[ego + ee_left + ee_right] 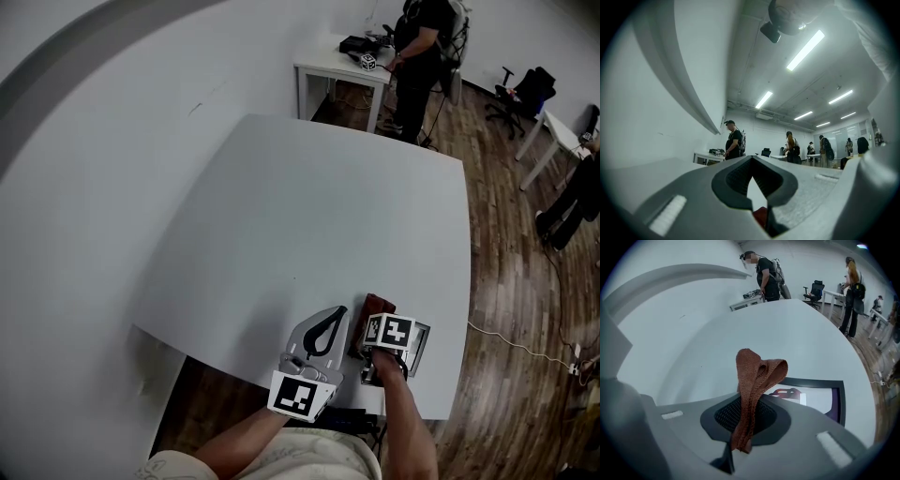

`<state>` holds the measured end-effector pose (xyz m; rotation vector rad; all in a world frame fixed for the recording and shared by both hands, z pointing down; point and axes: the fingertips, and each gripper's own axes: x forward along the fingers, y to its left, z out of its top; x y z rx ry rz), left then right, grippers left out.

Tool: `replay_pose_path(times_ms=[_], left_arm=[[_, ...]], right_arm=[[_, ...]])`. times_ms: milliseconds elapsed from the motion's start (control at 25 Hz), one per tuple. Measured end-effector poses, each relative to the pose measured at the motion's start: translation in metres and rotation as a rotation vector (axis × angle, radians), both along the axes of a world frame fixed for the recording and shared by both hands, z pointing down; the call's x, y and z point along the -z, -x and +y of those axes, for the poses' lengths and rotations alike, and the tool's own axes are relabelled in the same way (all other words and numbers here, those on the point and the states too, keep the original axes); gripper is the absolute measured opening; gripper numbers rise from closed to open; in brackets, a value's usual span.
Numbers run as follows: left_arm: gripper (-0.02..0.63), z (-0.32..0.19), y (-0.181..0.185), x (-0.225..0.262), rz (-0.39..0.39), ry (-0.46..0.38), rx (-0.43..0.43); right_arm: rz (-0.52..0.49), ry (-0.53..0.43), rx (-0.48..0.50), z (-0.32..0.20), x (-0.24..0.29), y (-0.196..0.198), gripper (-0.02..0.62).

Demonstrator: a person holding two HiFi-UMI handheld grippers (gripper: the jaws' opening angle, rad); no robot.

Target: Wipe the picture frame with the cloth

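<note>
You have the cloth (752, 380) pinched in your right tool (735, 451), just beside the picture frame (841, 401) lying flat on the bench (309, 216), and your left tool (758, 208) clenched empty near the frame, so the wiping itself looks barely started.

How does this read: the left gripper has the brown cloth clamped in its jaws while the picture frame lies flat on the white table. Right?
Wrong gripper. The right gripper has the brown cloth clamped in its jaws, as the right gripper view shows, while the picture frame lies flat on the white table.
</note>
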<state>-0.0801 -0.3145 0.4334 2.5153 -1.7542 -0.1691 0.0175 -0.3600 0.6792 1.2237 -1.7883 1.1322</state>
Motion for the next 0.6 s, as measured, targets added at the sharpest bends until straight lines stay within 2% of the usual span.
replay_pose_path(times_ms=[280,600], left_arm=[[0.002,-0.001,-0.004,0.007,-0.008,-0.012,-0.012],[0.002,-0.005,-0.023,0.016,-0.014,-0.036,-0.039]], right_arm=[[0.007,0.011,-0.015,0.0,-0.002,-0.009,0.06],[0.008,0.026,-0.074,0.005,-0.005,-0.047,0.06]])
